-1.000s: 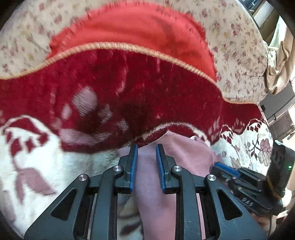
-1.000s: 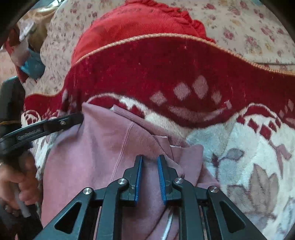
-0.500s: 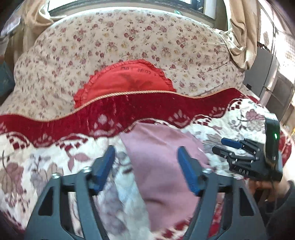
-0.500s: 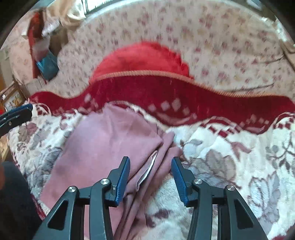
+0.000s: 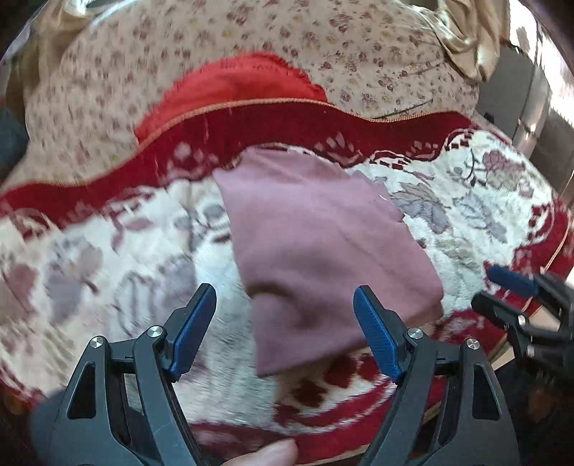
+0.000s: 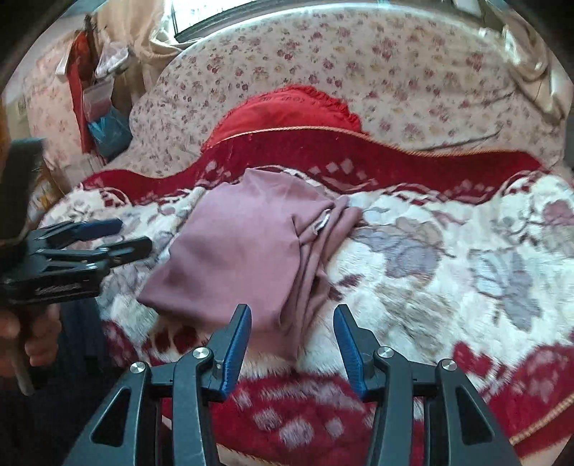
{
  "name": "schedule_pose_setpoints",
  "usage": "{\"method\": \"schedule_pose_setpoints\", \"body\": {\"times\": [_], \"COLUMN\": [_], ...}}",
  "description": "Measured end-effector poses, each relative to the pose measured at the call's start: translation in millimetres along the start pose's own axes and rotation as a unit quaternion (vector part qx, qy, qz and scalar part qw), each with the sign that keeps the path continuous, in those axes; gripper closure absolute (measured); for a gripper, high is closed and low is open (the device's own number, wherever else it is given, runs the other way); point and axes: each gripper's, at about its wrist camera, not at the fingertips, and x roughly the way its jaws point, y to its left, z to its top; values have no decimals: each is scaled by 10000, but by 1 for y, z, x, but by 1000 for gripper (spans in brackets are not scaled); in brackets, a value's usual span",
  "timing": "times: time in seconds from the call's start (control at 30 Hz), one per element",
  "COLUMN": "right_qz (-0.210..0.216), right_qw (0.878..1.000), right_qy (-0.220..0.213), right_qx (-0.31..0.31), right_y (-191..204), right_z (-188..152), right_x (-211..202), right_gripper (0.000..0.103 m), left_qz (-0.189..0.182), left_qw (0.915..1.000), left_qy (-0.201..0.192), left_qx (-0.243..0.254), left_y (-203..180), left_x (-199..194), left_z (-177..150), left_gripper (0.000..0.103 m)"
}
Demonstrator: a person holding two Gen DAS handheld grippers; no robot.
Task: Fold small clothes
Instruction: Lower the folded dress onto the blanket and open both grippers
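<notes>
A floral blanket [image 6: 448, 258] carries the folded mauve garment [image 5: 323, 243], lying just ahead of both pairs of fingers. Left gripper [image 5: 285, 333] and right gripper [image 6: 292, 344] tilt downward, spread and empty — edges blurred, garment's far layers bunched.

A home, likely a living room. A sofa with a floral-print cover [image 6: 376, 71] carries a red frilled cushion [image 6: 287, 109] and a red-and-cream flowered blanket [image 6: 448, 251]. Curtains [image 5: 462, 39] and a window edge [image 6: 215, 18] show behind; clutter hangs at the left.
</notes>
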Motion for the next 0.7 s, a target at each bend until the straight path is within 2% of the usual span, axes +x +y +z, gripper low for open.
{"method": "schedule_pose_setpoints", "body": {"times": [0.07, 0.1, 0.17, 0.3, 0.43, 0.57, 0.7], "right_qz": [-104, -169, -257, -377, -499, -562, -567], "right_qw": [9998, 9995, 9987, 9970, 9974, 9977, 9977], "right_qy": [-112, -159, -180, -282, -207, -160, -229], "right_qx": [100, 220, 401, 614, 467, 337, 283], "right_y": [2, 2, 3, 9, 20, 26, 27], "right_z": [-7, -11, -14, -11, -6, -4, -5], "right_x": [-7, -9, -10, -7, 6, 14, 14], "right_gripper": [57, 57, 57, 57, 57, 57, 57], "left_qz": [-288, -444, -618, -559, -107, 124, 129], "left_qw": [9994, 9988, 9980, 9983, 9997, 9998, 9995], "left_qy": [-48, -80, -62, -30, -32, 123, 270], "left_qx": [-175, -203, -121, 181, 196, 77, 50], "left_y": [3, 4, 2, -5, -3, 4, 5], "left_x": [-2, -3, -4, -2, 0, 7, 13], "left_z": [-1, -1, -2, -10, -13, -15, -19], "left_gripper": [13, 0, 0, 1, 1, 1, 1]}}
